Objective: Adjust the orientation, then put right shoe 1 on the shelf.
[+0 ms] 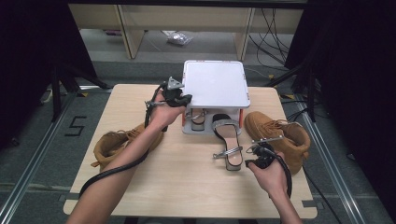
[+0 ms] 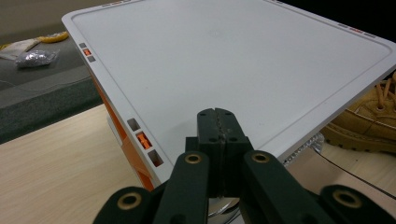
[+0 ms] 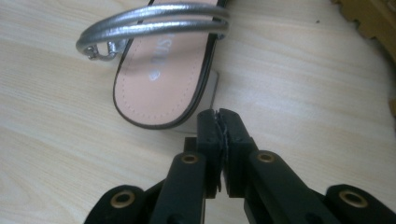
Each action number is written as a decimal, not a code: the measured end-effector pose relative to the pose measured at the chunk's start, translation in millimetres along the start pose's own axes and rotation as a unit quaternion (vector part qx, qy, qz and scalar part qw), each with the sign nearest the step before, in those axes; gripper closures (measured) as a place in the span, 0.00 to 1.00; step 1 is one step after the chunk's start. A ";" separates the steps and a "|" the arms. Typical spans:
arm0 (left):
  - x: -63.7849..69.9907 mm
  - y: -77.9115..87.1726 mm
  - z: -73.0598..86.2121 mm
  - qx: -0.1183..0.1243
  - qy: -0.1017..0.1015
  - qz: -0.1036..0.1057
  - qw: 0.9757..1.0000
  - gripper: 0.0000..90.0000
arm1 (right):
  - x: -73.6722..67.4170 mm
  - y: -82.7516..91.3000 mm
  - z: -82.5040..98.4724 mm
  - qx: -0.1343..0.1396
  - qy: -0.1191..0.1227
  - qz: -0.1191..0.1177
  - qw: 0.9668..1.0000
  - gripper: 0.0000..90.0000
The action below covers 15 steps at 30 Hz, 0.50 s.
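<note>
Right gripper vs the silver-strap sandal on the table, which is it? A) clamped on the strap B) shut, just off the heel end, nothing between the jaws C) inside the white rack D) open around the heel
B: the right gripper has its jaws pressed together on nothing, just short of the sandal heel end.

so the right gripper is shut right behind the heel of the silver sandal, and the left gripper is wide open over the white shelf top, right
Not quite: the left gripper is shut, not wide open; the left gripper view shows its jaws pressed together over the white shelf top. The rest holds: the right gripper is shut right behind the heel of the silver sandal.
</note>
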State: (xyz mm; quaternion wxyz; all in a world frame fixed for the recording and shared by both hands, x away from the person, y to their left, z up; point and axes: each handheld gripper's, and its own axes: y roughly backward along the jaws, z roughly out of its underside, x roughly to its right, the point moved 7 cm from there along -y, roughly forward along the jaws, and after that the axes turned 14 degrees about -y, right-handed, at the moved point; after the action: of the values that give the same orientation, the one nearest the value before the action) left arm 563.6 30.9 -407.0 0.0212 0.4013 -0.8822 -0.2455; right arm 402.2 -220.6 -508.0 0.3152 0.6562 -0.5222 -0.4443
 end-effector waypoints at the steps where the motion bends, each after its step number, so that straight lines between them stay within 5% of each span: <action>1: 0.0 0.1 0.0 -0.001 -0.001 -0.001 1.000 1.00 | -0.3 -0.4 1.5 0.001 0.001 0.001 1.000 0.98; 15: -0.7 1.2 0.3 -0.011 -0.007 0.003 1.000 1.00 | -4.9 0.7 20.1 -0.012 0.014 -0.001 1.000 1.00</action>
State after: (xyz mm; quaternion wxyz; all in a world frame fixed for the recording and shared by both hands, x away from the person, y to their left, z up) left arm 563.2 32.2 -406.6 0.0202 0.3965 -0.8810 -0.2574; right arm 383.2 -215.0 -514.3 0.3299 0.6594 -0.5115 -0.4413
